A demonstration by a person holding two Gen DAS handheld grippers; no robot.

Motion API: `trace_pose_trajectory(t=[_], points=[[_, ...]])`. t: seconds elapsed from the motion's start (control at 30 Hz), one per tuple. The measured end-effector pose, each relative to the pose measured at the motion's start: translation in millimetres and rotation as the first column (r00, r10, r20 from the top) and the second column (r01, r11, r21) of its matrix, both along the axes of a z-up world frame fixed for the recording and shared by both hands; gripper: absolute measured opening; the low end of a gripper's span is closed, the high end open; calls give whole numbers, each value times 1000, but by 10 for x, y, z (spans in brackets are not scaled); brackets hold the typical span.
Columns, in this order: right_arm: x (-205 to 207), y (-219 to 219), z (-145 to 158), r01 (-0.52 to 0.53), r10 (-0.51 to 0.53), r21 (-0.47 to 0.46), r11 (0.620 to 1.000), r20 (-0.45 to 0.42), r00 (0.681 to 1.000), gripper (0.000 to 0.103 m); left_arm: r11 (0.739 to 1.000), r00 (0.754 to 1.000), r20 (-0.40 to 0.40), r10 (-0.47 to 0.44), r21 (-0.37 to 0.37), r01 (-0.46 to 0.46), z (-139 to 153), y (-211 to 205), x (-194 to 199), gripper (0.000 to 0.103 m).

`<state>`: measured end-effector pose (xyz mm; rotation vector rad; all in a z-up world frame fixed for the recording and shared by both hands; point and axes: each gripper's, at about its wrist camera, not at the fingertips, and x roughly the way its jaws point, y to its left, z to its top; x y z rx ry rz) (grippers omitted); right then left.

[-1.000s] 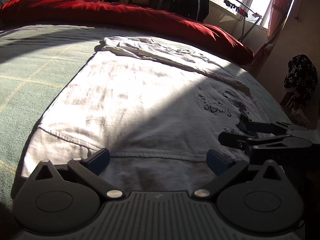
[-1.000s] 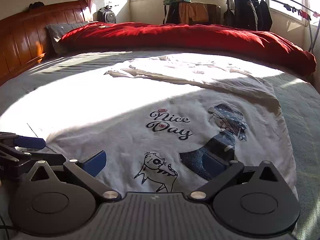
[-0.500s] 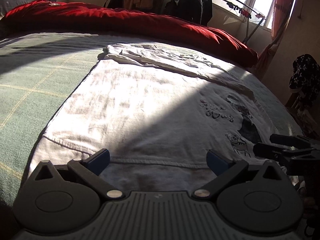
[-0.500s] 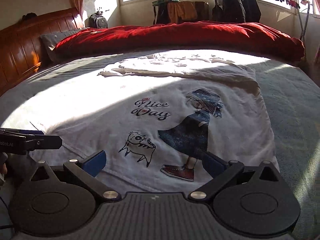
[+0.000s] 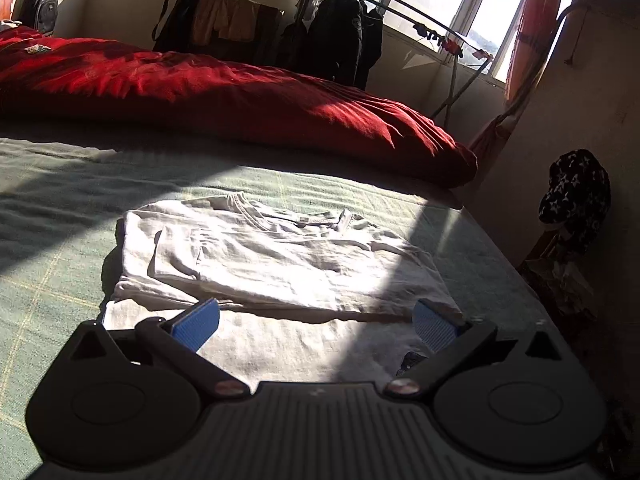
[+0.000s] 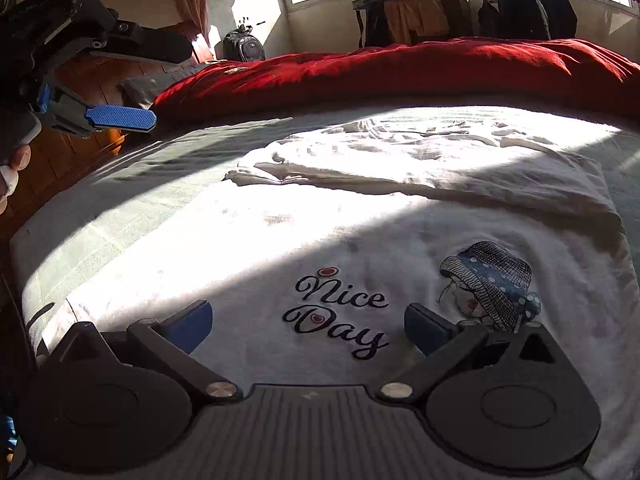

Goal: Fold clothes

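A white T-shirt lies flat on the green bed cover, with a "Nice Day" print and a drawn girl in a hat facing up. Its far part is folded back over itself, neckline on top. My right gripper hovers low over the print, open, with nothing between its blue pads. My left gripper is open and empty above the shirt's near half. In the right wrist view, the left gripper hangs high in the air at the upper left, and a hand holds it.
A red duvet runs across the far side of the bed. A wooden headboard stands at the left, and a clothes rack with dark jackets by the windows. A dark patterned garment hangs beyond the bed's right edge.
My left gripper has risen from the shirt's hem into the air and now looks down on the folded far part. My right gripper moved forward over the print. Both stayed open.
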<state>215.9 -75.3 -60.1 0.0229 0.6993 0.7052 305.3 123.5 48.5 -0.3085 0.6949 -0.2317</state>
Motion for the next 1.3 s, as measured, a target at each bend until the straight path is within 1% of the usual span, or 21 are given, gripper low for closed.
trace_pose_trajectory(t=[0.03,0.07,0.13,0.23,0.27,0.33,0.43,0.47,0.57,0.6,0.63,0.73,0.77,0.83,0.87,0.97,1.07,1.17,1.27,1.3], points=[[13,2,-12,-3,3,1,1000,-3,1000,103,1000,1000,-14,-1,-18,1,-81,-14,257,102],[27,-1,-19,-6,6,5,1000,-6,1000,103,1000,1000,-27,0,-30,-1,-152,-17,435,102],[55,-25,-16,-6,7,24,1000,-14,1000,103,998,997,-66,29,-55,-33,-362,42,815,102],[112,-52,-41,-2,3,37,999,-29,1000,103,991,990,-105,99,-79,-108,-681,154,1190,102],[123,-58,-48,-1,3,37,999,-30,1000,103,988,987,-119,108,-96,-120,-778,197,1277,102],[115,-59,-46,-6,6,27,1000,-21,1000,103,979,980,-152,128,-139,-149,-955,272,1392,102],[84,-55,-31,-11,11,15,1000,-17,1000,103,971,966,-175,190,-110,-211,-1163,389,1452,102],[76,-56,-26,-12,12,11,1000,-17,1000,103,971,967,-175,186,-116,-207,-1182,453,1479,102],[78,-78,-14,0,0,7,1000,-28,1000,103,959,959,-177,223,-139,-249,-1133,525,1463,100],[82,-89,-11,6,-6,8,1000,-33,999,103,955,953,-177,246,-122,-269,-1090,510,1455,99],[86,-102,-9,14,-13,12,1000,-38,999,103,956,949,-171,264,-83,-281,-1011,456,1454,99],[84,-115,-5,23,-23,15,1000,-46,999,103,978,979,-150,138,-132,-158,-888,225,1471,99],[81,-108,-6,25,-24,13,1000,-45,999,103,982,984,-147,101,-144,-122,-868,136,1463,99],[78,-92,-8,25,-25,4,1000,-41,999,103,989,988,-152,27,-138,-48,-886,-61,1480,99],[78,-85,-10,26,-26,0,1000,-39,999,103,990,986,-166,10,-134,-33,-925,-128,1478,99],[82,-84,-11,28,-28,-2,1000,-40,999,103,994,979,-206,-10,-112,-14,-1064,-232,1441,99],[90,-105,-4,34,-33,7,999,-48,998,103,997,978,-206,22,-66,-36,-1143,-186,1315,99],[98,-132,7,41,-40,17,999,-55,998,103,996,979,-201,45,-71,-60,-1053,-124,1213,99],[99,-157,18,45,-44,30,999,-62,997,103,991,987,-162,-4,-130,-17,-975,-148,1130,99],[102,-160,17,48,-45,32,998,-64,997,103,992,986,-166,-9,-128,-13,-992,-161,1112,100]])
